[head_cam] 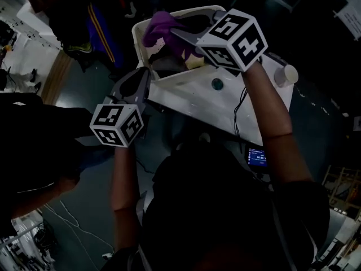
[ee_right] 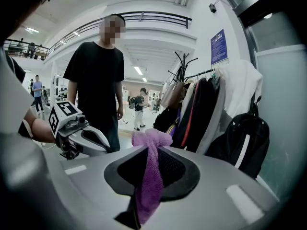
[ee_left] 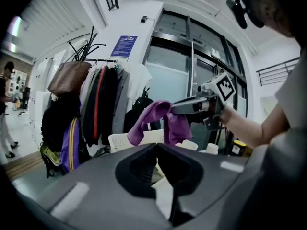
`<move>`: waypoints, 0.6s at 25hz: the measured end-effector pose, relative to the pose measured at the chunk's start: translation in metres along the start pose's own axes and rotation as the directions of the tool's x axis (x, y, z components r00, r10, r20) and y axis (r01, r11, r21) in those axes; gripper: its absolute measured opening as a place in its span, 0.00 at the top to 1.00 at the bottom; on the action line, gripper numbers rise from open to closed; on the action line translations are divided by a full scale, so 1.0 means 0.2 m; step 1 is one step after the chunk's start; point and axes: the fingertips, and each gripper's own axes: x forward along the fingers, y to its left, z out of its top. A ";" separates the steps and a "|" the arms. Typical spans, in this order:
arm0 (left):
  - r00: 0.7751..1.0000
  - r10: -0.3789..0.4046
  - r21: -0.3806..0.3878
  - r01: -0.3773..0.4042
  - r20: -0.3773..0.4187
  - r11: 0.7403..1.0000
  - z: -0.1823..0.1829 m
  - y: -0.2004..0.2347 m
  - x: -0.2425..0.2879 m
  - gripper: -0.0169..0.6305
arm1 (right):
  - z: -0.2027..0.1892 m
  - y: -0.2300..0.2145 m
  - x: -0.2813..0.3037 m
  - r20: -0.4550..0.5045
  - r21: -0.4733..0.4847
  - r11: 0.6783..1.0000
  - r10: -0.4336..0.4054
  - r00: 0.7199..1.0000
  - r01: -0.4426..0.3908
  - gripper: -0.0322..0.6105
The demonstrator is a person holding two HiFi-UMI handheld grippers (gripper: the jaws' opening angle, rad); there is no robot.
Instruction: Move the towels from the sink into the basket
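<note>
A purple towel [head_cam: 161, 30] hangs in the air from my right gripper [head_cam: 172, 33], which is shut on it above a white tub with a rounded rim [head_cam: 138, 35]. Dark and pale cloth lies inside that tub. Whether this tub is the sink basin or the basket I cannot tell. In the right gripper view the towel [ee_right: 151, 176] runs down between the jaws. The left gripper view shows the towel [ee_left: 153, 119] dangling over a white perforated rim [ee_left: 120, 140]. My left gripper [head_cam: 145, 74] is at the tub's near left corner, its tips together and holding nothing.
A white counter [head_cam: 192, 97] with a round fitting and a paper cup [head_cam: 287, 74] lies nearest me. A coat rack with jackets and bags [ee_left: 91, 109] stands behind the tub. A person in black [ee_right: 96, 80] stands to the left.
</note>
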 end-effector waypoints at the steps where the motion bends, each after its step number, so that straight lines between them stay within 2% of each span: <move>1: 1.000 0.012 -0.005 -0.012 0.000 1.000 0.00 0.02 0.00 0.97 | -0.01 0.00 0.04 -0.009 -0.002 1.000 0.006 1.000 -0.006 0.86; 8: 0.998 0.062 -0.035 -0.063 -0.025 0.997 -0.06 0.10 -0.01 0.97 | -0.23 -0.02 0.32 -0.117 0.027 0.998 0.060 0.991 -0.057 0.84; 11: 0.997 0.073 -0.042 -0.075 -0.037 0.996 -0.08 0.11 0.01 0.97 | -0.31 -0.05 0.41 -0.148 0.042 0.998 0.060 0.987 -0.054 0.83; 12: 0.996 0.076 -0.044 -0.078 -0.040 0.996 -0.08 0.12 0.02 0.97 | -0.32 -0.06 0.42 -0.153 0.047 0.998 0.051 0.987 -0.045 0.81; 15: 0.996 0.084 -0.048 -0.086 -0.040 0.995 -0.08 0.14 0.02 0.97 | -0.32 -0.10 0.45 -0.146 0.060 0.998 0.016 0.989 -0.007 0.66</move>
